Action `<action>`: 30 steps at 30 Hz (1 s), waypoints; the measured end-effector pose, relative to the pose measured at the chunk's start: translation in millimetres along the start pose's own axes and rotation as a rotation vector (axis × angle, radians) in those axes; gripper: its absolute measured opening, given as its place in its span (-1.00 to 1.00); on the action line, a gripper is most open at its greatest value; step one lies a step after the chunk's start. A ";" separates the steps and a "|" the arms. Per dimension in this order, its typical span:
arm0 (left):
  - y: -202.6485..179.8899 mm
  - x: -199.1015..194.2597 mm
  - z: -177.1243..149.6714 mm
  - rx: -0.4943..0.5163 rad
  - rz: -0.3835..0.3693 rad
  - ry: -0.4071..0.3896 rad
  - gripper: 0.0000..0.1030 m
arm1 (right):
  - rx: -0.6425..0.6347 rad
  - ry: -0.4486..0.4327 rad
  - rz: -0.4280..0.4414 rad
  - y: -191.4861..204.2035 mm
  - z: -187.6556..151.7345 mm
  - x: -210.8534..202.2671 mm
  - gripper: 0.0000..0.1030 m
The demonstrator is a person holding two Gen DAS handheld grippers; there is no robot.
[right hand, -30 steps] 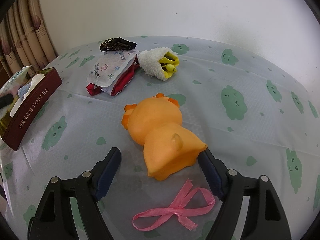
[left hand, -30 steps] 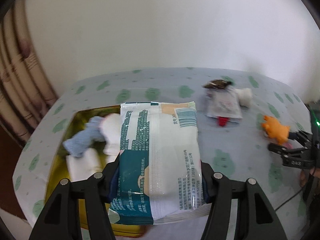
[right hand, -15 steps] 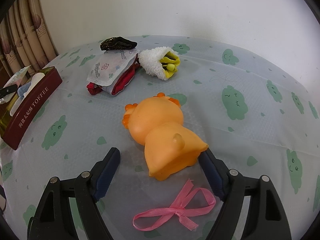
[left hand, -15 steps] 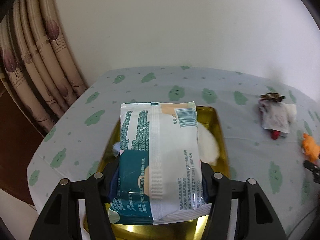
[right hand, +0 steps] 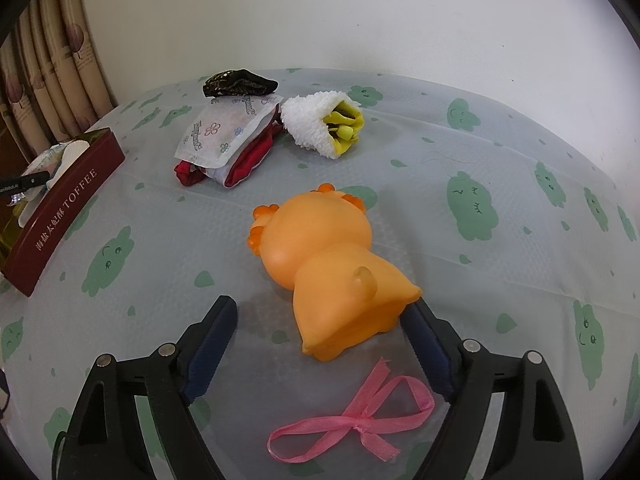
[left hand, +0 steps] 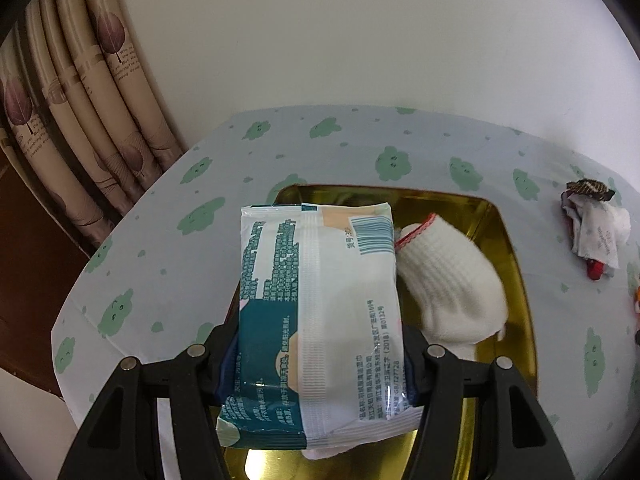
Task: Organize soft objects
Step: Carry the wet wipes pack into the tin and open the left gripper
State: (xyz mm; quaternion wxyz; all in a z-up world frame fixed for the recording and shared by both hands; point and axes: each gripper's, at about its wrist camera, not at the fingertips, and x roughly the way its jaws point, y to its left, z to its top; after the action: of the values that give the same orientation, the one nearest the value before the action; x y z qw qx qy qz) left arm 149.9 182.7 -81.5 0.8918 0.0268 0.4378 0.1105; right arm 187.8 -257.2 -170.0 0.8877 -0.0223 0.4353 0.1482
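Note:
My left gripper (left hand: 320, 356) is shut on a white and teal wipes packet (left hand: 316, 304), both pads pressed into its sides. The packet hangs over a gold-lined tin (left hand: 516, 280) that holds a white knitted glove (left hand: 448, 280). In the right wrist view an orange rubber toy (right hand: 332, 260) lies on its side on the table. My right gripper (right hand: 320, 312) straddles its base with jaws opening: the right pad is at the toy's corner and the left pad stands well clear. The tin's dark red TOFFEE wall (right hand: 68, 204) shows at far left.
A pink ribbon bow (right hand: 352, 420) lies just under the right gripper. Behind the toy sit a black patterned pouch (right hand: 240, 82), a white sachet on red cloth (right hand: 228, 128) and a fluffy white cloth with yellow inside (right hand: 324, 124). Curtains (left hand: 80, 120) hang at left, past the table edge.
My left gripper has carried the packet leftward to above the tin, which now fills the lower view. The right gripper's jaws have widened slightly around the toy, which has not moved.

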 end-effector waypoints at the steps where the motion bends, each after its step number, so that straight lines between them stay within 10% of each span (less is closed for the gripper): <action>1: 0.3 1.0 -0.9 0.002 -0.005 0.006 0.21 | -0.001 0.001 0.000 0.1 0.3 0.2 0.59; 30: -5.2 -36.0 -33.8 0.069 -0.076 -0.018 0.27 | -0.036 0.001 -0.043 -5.1 17.0 -2.8 0.47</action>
State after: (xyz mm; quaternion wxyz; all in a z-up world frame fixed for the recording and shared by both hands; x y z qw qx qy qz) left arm 102.9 168.0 -75.1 0.8979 0.0420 0.4340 0.0610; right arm 200.7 -259.9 -157.7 0.8900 -0.0478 0.4324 0.1369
